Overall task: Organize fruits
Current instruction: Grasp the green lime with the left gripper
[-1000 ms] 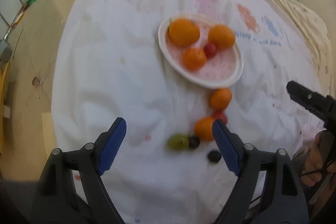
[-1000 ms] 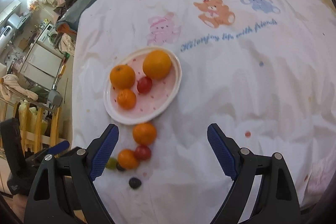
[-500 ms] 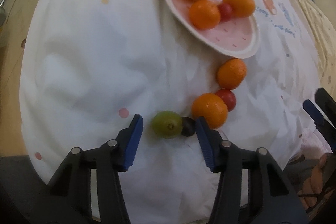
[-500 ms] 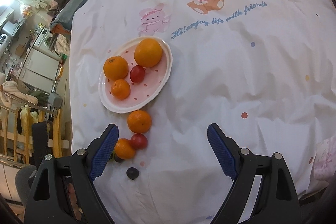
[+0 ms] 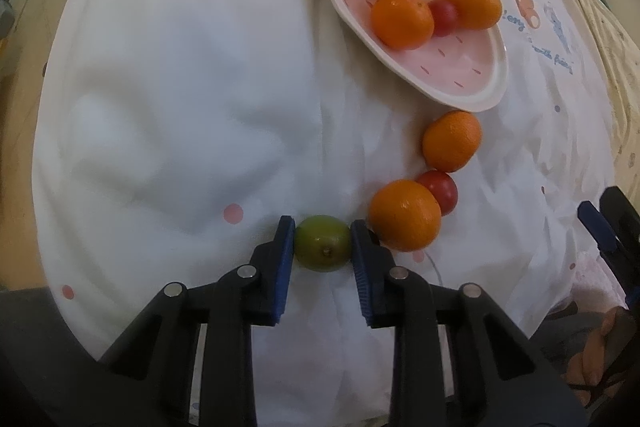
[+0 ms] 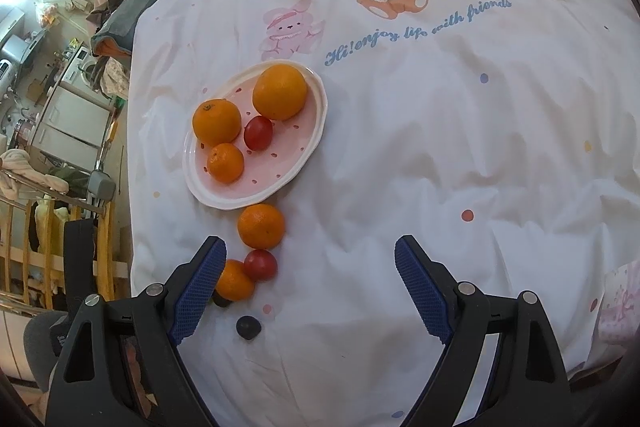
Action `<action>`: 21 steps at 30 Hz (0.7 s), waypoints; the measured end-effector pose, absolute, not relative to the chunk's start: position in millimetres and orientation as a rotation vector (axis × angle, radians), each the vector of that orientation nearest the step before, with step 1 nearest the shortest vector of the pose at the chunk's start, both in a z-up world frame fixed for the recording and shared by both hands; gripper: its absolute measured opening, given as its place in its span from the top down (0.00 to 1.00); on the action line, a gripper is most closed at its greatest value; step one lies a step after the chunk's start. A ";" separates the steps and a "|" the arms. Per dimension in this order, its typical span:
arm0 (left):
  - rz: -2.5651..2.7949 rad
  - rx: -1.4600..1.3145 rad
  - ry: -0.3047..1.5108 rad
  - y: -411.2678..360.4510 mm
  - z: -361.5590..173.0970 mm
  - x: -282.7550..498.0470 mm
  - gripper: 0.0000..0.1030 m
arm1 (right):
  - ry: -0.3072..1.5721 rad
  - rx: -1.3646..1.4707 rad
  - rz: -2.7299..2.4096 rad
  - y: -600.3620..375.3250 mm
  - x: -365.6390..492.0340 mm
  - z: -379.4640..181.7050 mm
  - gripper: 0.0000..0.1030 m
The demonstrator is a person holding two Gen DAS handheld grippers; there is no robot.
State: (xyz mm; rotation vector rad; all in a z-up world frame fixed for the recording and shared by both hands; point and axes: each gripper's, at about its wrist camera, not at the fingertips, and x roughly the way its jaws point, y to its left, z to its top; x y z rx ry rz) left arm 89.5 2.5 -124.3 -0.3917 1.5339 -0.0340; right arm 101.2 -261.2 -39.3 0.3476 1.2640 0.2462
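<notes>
Green round lime (image 5: 322,248), pinched by the left tongs (image 5: 322,249) near the bed's edge, wants a straight lift clear of the neighbouring orange (image 5: 405,215); right tongs (image 6: 308,291) gape empty.

Pink oval plate (image 6: 310,137) with red flecks and cream rim; orange citrus (image 6: 279,97); red tomatoes (image 6: 258,133); green lime (image 5: 322,248) between blue pads (image 5: 285,259); white cloth (image 6: 440,155) with pastel dots, cartoon animals, blue script.

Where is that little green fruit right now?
In the left wrist view the green fruit sits low in the middle, pinched between the left gripper pads on the white cloth, just left of an orange.
</notes>
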 end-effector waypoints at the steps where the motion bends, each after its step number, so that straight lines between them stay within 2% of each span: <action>1: -0.037 -0.396 1.532 5.0 -122.6 88.8 0.77 | 1.270 0.347 0.250 -260.6 101.1 -40.2 0.14; 10: -0.009 -0.306 1.376 20.3 -73.5 81.3 0.76 | 1.378 0.263 0.407 -219.7 85.3 -62.7 0.15; 11: -0.011 -0.318 1.373 23.2 -71.4 81.8 0.76 | 1.397 0.250 0.421 -213.0 81.9 -67.9 0.17; 13: -0.017 -0.342 1.368 26.1 -67.8 82.5 0.76 | 1.430 0.218 0.456 -198.3 75.1 -78.4 0.31; 21: 0.023 -0.357 1.331 37.9 -58.6 82.6 0.76 | 1.430 0.021 0.560 -142.3 51.4 -100.9 0.45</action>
